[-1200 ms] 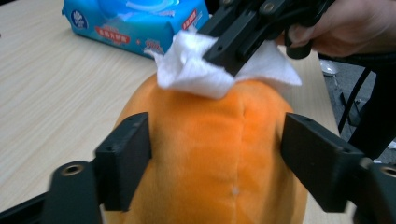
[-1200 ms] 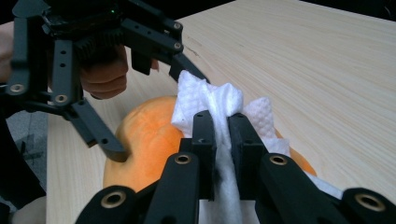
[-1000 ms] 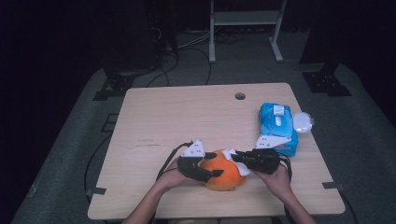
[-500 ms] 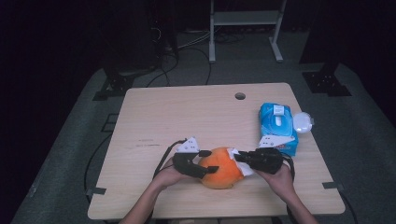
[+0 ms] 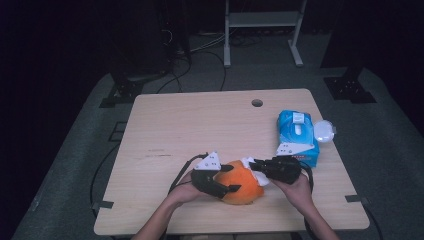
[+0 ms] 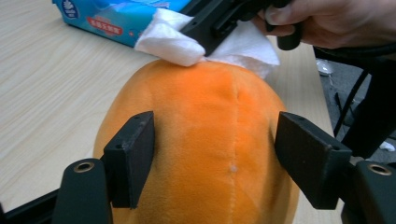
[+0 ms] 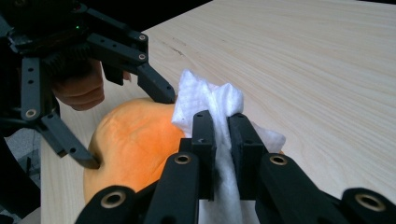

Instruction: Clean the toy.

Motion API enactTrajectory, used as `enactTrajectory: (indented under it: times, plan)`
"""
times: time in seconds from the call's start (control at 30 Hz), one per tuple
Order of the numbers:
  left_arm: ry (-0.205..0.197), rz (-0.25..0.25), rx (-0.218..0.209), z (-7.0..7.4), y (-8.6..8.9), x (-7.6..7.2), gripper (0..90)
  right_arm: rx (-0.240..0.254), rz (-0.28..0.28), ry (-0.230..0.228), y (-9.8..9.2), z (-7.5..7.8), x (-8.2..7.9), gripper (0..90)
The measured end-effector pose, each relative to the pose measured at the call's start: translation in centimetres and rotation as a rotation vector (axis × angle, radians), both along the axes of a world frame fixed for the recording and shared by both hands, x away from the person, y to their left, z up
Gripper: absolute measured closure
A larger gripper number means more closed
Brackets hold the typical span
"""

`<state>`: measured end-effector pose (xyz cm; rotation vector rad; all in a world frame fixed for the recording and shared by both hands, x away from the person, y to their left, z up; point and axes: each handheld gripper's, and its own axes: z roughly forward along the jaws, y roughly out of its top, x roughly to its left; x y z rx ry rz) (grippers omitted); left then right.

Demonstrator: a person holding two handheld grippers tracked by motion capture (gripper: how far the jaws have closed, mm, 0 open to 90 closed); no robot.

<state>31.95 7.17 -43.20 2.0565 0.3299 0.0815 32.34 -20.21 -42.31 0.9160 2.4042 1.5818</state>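
Note:
An orange plush toy point(image 5: 242, 184) lies near the table's front edge. My left gripper point(image 5: 232, 178) straddles it from the left. In the left gripper view the two pads point(image 6: 135, 158) touch the toy's point(image 6: 210, 140) sides; the jaws have just been opening a little with the toy still between them. My right gripper point(image 5: 252, 164) comes in from the right, shut on a white wipe point(image 7: 205, 95). The wipe point(image 6: 168, 39) rests against the toy's far end. The right gripper view shows its jaws point(image 7: 222, 123) pinching the wipe above the toy point(image 7: 135, 140).
A blue pack of wipes point(image 5: 297, 135) lies at the right side of the wooden table point(image 5: 200, 125), with a round white lid point(image 5: 324, 131) beside it. A cable hole point(image 5: 257, 103) sits at the back. Cables trail from both grippers.
The left gripper has shifted slightly on the toy. The right gripper and the wipe have stayed in place.

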Motion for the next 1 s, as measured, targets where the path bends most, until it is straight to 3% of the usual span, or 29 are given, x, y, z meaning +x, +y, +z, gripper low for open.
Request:
enactTrajectory:
  times: [0.17,0.3,0.4,0.5,0.6,0.77,0.83,1.0]
  plan:
    - [-0.02,-0.025,0.012,0.1,-0.9,-0.6,29.8,0.002,0.026,-0.022,0.9,0.8,-0.5,81.2]
    - [-0.038,-0.036,0.028,0.4,-1.0,-0.9,28.2,-0.029,0.044,-0.031,1.8,0.7,-0.6,81.2]
    - [-0.007,-0.037,-0.014,0.9,-0.3,-0.5,23.9,-0.028,0.051,-0.015,1.6,0.4,-0.7,81.2]
    - [0.006,-0.001,0.006,1.0,0.1,0.0,14.6,-0.058,0.063,-0.022,1.4,0.3,-1.1,81.2]
    - [0.061,0.023,0.015,0.4,0.5,0.6,10.9,-0.055,0.067,-0.01,0.9,0.2,-1.5,81.2]
    - [0.139,-0.007,0.025,-0.6,0.0,0.9,7.2,-0.042,0.087,0.002,0.0,-0.1,-2.4,81.1]
    - [0.14,-0.005,0.033,-0.7,-0.3,0.8,7.0,-0.043,0.084,-0.004,-0.2,-0.1,-2.6,81.1]
    - [0.096,0.003,0.063,-0.4,-0.6,0.4,17.5,-0.056,0.081,-0.059,1.2,0.8,-2.9,81.2]
